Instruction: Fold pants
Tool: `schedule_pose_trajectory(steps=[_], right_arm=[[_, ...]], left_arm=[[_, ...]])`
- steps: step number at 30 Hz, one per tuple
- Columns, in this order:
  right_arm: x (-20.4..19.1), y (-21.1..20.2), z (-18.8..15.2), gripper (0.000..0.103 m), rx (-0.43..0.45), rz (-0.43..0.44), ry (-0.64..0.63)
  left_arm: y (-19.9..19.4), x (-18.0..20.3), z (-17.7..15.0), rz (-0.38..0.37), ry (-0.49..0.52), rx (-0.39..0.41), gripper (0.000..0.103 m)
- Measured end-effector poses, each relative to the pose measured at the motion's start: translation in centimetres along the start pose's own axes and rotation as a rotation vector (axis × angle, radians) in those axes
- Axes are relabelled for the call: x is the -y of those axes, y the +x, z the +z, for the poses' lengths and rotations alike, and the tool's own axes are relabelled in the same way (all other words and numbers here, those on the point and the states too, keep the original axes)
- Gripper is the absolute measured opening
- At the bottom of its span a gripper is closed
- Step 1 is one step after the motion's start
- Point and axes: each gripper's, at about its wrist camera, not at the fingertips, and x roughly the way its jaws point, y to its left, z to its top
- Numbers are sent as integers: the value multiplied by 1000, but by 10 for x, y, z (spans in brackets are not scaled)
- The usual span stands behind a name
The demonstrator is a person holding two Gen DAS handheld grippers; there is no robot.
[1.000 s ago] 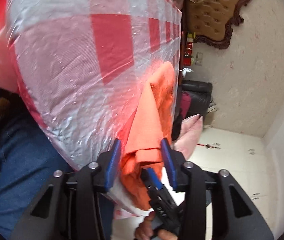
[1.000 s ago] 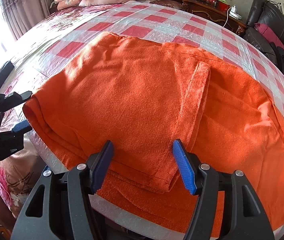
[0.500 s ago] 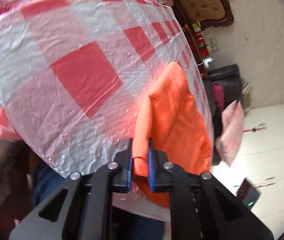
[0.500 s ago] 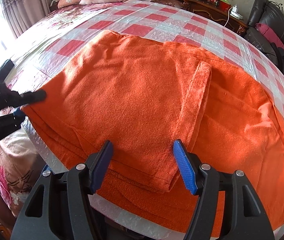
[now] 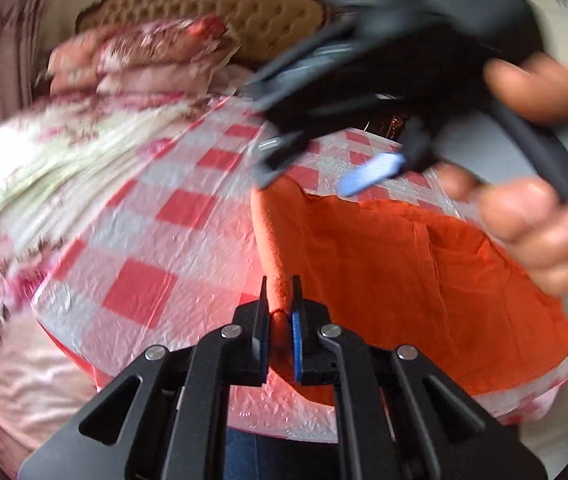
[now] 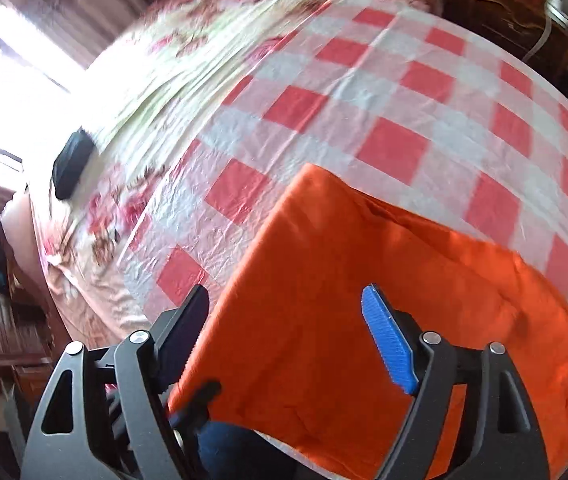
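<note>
Orange pants [image 6: 363,320] lie on the checked sheet [image 6: 383,92] near the bed's edge, left gripper [image 5: 280,316] pinched tight on their edge, likely to lift it for a fold, right gripper [image 6: 284,336] above them, jaws opening wide, holding nothing.

No legible text, labels, brands, numbers or signs in either wrist view; motion blur smears both frames.
</note>
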Motion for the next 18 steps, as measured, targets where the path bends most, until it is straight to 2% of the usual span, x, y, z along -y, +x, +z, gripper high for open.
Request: schedule_pose_trajectory(steps=[3, 4, 5, 6, 7, 8, 12, 16, 18], right_arm=[[-2, 23, 10, 79, -72, 4, -7], [1, 27, 10, 76, -71, -8, -6], [5, 26, 10, 67, -60, -14, -3], [11, 23, 8, 36, -47, -17, 8], [22, 12, 4, 22, -26, 21, 35], [30, 2, 2, 17, -2, 50, 45], [77, -60, -23, 13, 132, 105, 111], [143, -107, -67, 13, 229, 153, 235], [183, -122, -101, 13, 264, 163, 305]], left_arm=[[-8, 26, 1, 37, 116, 45, 8], [-9, 33, 2, 41, 147, 59, 8], [-13, 43, 3, 44, 183, 75, 7], [-15, 49, 4, 44, 208, 89, 7], [-18, 56, 5, 43, 229, 105, 7], [-24, 65, 7, 34, 256, 127, 7], [-44, 109, 14, -47, 361, 209, 7], [-59, 174, 15, -149, 480, 253, 7], [-62, 211, 7, -197, 552, 262, 7]])
